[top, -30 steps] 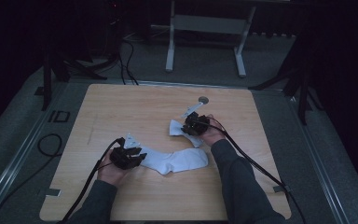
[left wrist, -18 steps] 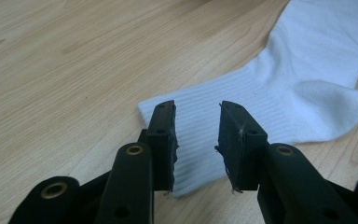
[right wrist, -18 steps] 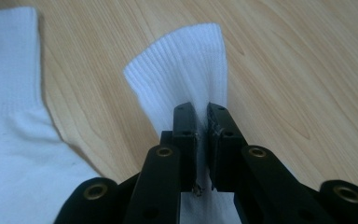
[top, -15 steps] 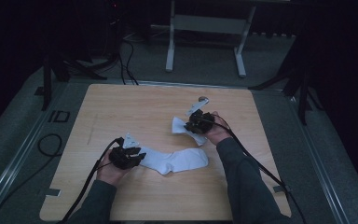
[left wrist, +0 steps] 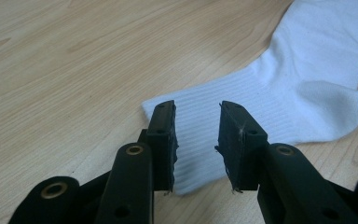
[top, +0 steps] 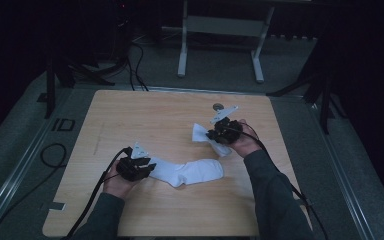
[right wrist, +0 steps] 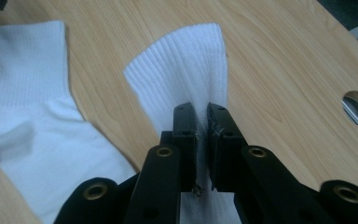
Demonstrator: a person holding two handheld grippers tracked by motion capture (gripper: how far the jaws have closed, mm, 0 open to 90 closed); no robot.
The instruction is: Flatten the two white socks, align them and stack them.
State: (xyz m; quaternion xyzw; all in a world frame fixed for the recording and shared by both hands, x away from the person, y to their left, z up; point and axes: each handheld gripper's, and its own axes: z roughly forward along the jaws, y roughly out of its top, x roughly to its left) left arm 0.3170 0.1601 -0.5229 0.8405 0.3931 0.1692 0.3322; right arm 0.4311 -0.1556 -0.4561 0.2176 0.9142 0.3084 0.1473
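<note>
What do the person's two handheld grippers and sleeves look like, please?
Both the left gripper and right gripper are black, each topped by a grey three-cornered plate and trailing a black cable. Up close, the jaws are flat black blocks on arms with brass-coloured rivets. The sleeves are dark grey.

Ribbed white cloth socks (right wrist: 186,70), matt light wood-grain table (top: 145,115), matt black plastic jaws
</note>
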